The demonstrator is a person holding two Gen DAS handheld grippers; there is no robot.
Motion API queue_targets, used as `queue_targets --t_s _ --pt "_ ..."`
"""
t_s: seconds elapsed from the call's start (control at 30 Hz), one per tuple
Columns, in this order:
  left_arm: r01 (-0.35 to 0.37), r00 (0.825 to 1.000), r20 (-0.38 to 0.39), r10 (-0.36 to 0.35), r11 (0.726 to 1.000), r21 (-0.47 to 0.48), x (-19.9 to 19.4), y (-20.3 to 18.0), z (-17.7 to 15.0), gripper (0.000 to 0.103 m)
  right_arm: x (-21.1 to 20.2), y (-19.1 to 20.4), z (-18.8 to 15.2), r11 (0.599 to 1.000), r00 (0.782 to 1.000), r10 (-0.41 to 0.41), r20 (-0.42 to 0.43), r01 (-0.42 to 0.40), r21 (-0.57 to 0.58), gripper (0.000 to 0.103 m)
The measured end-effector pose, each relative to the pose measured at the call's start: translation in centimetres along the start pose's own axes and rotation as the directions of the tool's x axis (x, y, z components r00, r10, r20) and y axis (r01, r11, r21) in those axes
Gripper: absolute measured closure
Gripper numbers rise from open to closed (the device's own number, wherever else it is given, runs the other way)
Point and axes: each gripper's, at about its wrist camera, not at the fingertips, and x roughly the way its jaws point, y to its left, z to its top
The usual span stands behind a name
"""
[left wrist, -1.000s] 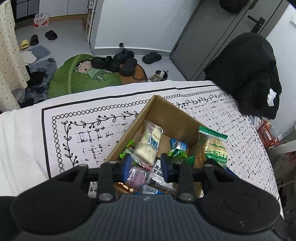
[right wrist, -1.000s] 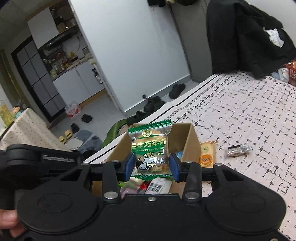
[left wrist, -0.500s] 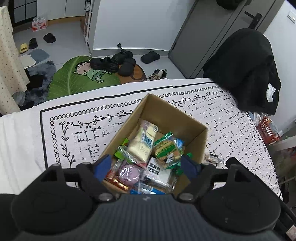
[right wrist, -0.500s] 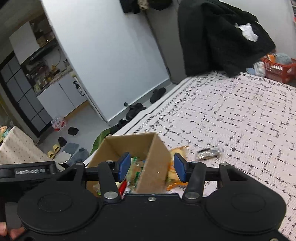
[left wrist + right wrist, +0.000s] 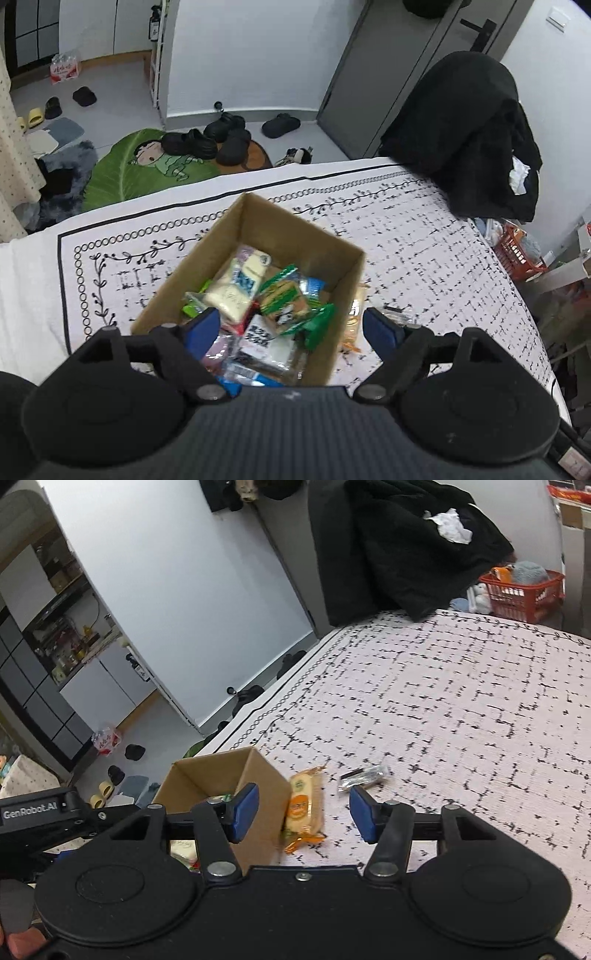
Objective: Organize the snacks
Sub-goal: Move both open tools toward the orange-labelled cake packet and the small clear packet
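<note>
An open cardboard box (image 5: 328, 240) stands on the patterned cloth and holds several snack packets, with a green cracker packet (image 5: 286, 297) on top. My left gripper (image 5: 291, 328) is open and empty above the box's near side. In the right wrist view the box (image 5: 266, 775) is at lower left. An orange-and-yellow snack packet (image 5: 303, 805) lies on the cloth against the box's right wall, and a small dark-and-silver packet (image 5: 364, 775) lies just beyond it. My right gripper (image 5: 303, 818) is open and empty, above the orange packet.
The white cloth with black marks (image 5: 461, 709) covers the surface to the right. A black jacket (image 5: 469, 133) hangs at the far right edge. An orange basket (image 5: 521, 590) sits beyond the surface. Shoes and a green mat (image 5: 147, 166) lie on the floor.
My right gripper let the green cracker packet go into the box, opened, and swung right toward the loose packets. My left gripper opened wide and pulled back a little.
</note>
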Motion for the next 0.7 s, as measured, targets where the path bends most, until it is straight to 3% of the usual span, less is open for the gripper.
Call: queue_targets --t_s 0.17,0.27,0.33,0.5,0.6,0.7 --pt "0.003 1.0 0.002 -0.003 1.0 0.022 0.1 -1.8 -0.3 0.02 -0.3 -1.3 0.4 1.0 1.0 0.001 0.006 -0.001 0.03 0.039" --pt "-0.006 1.0 -0.003 0.006 0.999 0.045 0.3 -3.0 -0.7 0.018 -0.5 -1.8 0.5 0.999 1.0 -0.003 0.01 0.003 0.032 0.026" --pt "-0.014 1.0 -0.008 0.014 0.999 0.046 0.5 -3.6 -0.9 0.008 -0.6 -2.1 0.6 0.999 1.0 -0.01 0.011 0.009 0.033 0.021" --pt "-0.021 1.0 -0.022 0.022 0.998 0.051 0.9 -4.8 -1.4 0.0 -0.8 -3.3 0.9 0.998 1.0 -0.019 0.008 0.019 0.062 0.013" --pt "-0.049 0.999 -0.017 0.05 0.997 0.06 1.1 -5.4 -1.7 0.0 -0.9 -4.2 1.1 0.996 1.0 -0.027 0.007 0.026 0.088 0.011" --pt "-0.029 0.999 -0.019 0.03 0.998 0.06 1.3 -5.9 -1.9 0.0 -1.1 -4.9 1.2 0.994 0.999 -0.032 0.007 0.031 0.109 0.009"
